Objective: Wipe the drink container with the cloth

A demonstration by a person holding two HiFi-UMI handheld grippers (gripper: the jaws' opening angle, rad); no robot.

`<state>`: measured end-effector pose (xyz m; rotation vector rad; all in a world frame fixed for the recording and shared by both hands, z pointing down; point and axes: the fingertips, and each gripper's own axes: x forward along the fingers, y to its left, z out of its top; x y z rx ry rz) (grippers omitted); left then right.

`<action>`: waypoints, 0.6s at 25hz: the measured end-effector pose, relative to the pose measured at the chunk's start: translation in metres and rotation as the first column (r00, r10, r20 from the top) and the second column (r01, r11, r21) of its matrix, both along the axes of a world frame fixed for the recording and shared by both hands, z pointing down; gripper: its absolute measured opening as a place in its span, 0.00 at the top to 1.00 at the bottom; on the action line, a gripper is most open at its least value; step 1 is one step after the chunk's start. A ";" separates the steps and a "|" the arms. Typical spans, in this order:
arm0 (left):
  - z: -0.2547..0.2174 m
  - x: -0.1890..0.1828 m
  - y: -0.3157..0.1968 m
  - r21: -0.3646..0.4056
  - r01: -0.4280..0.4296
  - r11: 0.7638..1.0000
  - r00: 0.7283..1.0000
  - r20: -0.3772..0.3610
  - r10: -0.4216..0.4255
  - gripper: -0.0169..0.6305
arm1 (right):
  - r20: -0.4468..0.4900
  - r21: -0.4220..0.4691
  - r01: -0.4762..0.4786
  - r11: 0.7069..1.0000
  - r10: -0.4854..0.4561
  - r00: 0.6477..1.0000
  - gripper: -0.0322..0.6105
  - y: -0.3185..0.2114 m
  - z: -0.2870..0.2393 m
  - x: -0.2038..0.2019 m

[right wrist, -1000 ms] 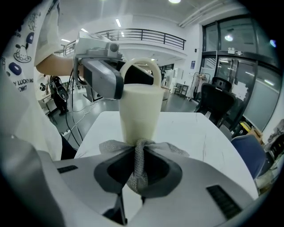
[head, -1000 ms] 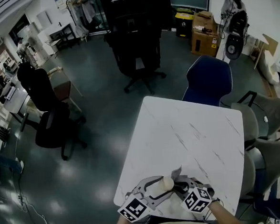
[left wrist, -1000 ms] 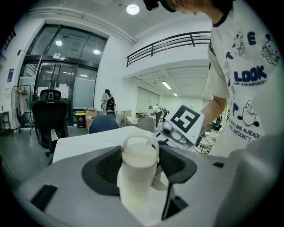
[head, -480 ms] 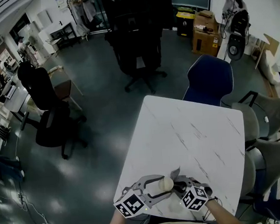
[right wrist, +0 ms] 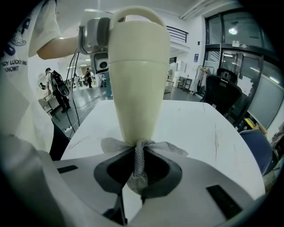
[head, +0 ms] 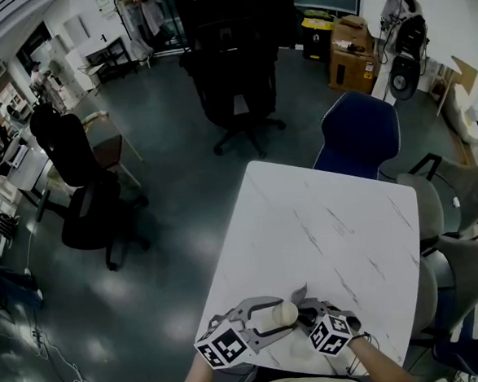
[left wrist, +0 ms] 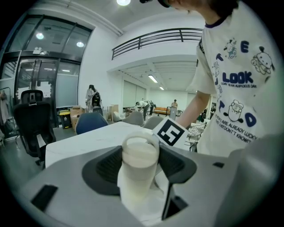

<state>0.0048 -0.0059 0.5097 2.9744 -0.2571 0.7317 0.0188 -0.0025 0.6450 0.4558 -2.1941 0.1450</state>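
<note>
The cup (left wrist: pixel 140 153) is clamped in the left gripper (left wrist: pixel 141 166) over the table's (head: pixel 324 237) near edge, just left of the right gripper (right wrist: pixel 139 169), whose jaws are pinched on the bunched cloth (right wrist: pixel 137 178) that touches the cup's narrow end, its length apparently running up and away.

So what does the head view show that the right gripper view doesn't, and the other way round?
Only the head view: the whole white table from above, cardboard boxes across the room, and the black-and-white marker cubes on the grippers.

Only the right gripper view: up close, the right gripper has its jaws shut on a grey mesh cloth, whose bunched end meets the container's narrow end.

Both: the cream drink container and the white tabletop.
</note>
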 end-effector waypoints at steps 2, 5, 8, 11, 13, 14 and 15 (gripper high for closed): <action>0.000 0.000 0.000 0.002 -0.013 1.000 1.000 0.007 0.013 0.58 | -0.004 -0.005 -0.003 1.000 0.003 1.000 0.86 0.000 0.004 0.000; 0.001 0.000 -0.001 0.006 -0.038 0.999 0.999 0.020 0.038 0.58 | -0.006 -0.009 -0.011 1.000 0.011 1.000 0.86 -0.001 0.008 0.000; 0.002 0.000 -0.001 0.004 -0.056 0.998 0.998 0.023 0.055 0.58 | -0.014 -0.011 -0.013 1.000 0.013 1.000 0.86 -0.002 0.012 0.000; 0.002 0.000 -0.001 0.002 -0.063 0.998 0.998 0.023 0.062 0.58 | -0.020 -0.012 -0.016 1.000 0.016 1.000 0.86 -0.002 0.013 -0.001; 0.002 0.000 -0.001 0.002 -0.063 0.998 0.998 0.019 0.063 0.58 | -0.020 -0.011 -0.019 1.000 0.019 1.000 0.86 -0.001 0.010 -0.001; 0.001 -0.001 -0.001 0.001 -0.062 0.998 0.998 0.018 0.062 0.58 | -0.018 -0.010 -0.020 1.000 0.019 1.000 0.86 0.000 0.008 -0.001; 0.001 -0.001 -0.001 0.001 -0.061 0.998 0.998 0.016 0.061 0.58 | -0.014 -0.008 -0.019 1.000 0.019 1.000 0.86 0.000 0.005 -0.001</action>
